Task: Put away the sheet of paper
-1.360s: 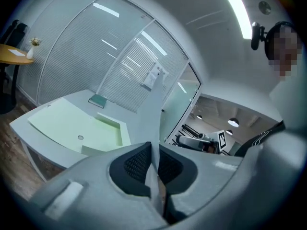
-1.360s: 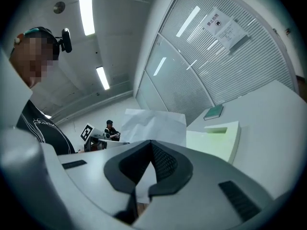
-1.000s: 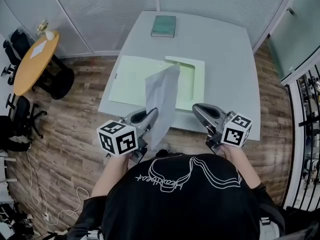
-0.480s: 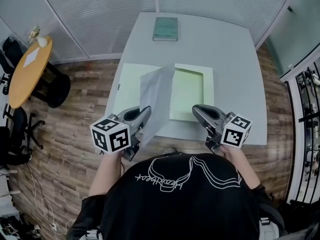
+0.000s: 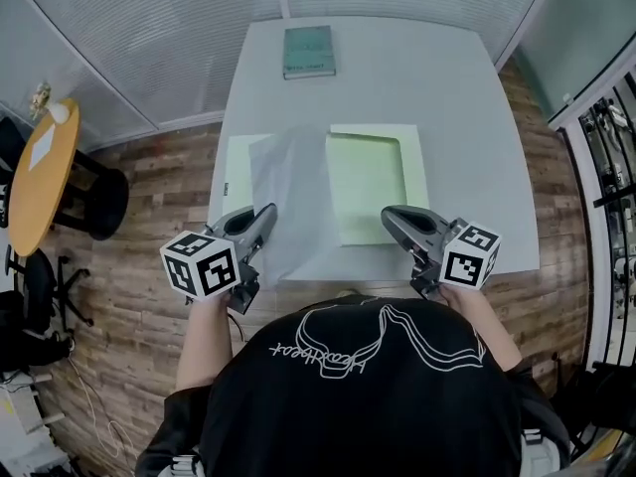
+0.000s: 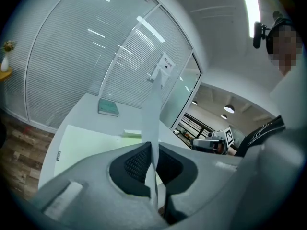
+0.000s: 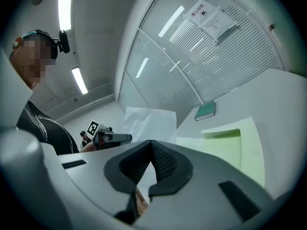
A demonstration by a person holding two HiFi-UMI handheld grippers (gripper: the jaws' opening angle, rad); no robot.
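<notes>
A white sheet of paper point(image 5: 288, 202) stands up off the grey table point(image 5: 457, 117), over the left flap of an open pale green folder point(image 5: 370, 177). My left gripper point(image 5: 262, 225) is shut on the sheet's near edge. In the left gripper view the sheet point(image 6: 154, 114) runs edge-on between the pads of the left gripper point(image 6: 152, 152). My right gripper point(image 5: 394, 219) hovers at the table's near edge, just right of the folder's front corner, shut with nothing in it. From the right gripper point(image 7: 151, 150) I see the sheet point(image 7: 148, 121), the folder point(image 7: 230, 145) and the left gripper point(image 7: 117, 138).
A green book point(image 5: 308, 51) lies at the far side of the table. A round wooden table point(image 5: 35, 172) and black chairs stand on the wood floor to the left. Glass walls with blinds close off the back.
My left gripper has drawn the sheet leftward, off the folder's right half to above its left flap. The right gripper has stayed in place.
</notes>
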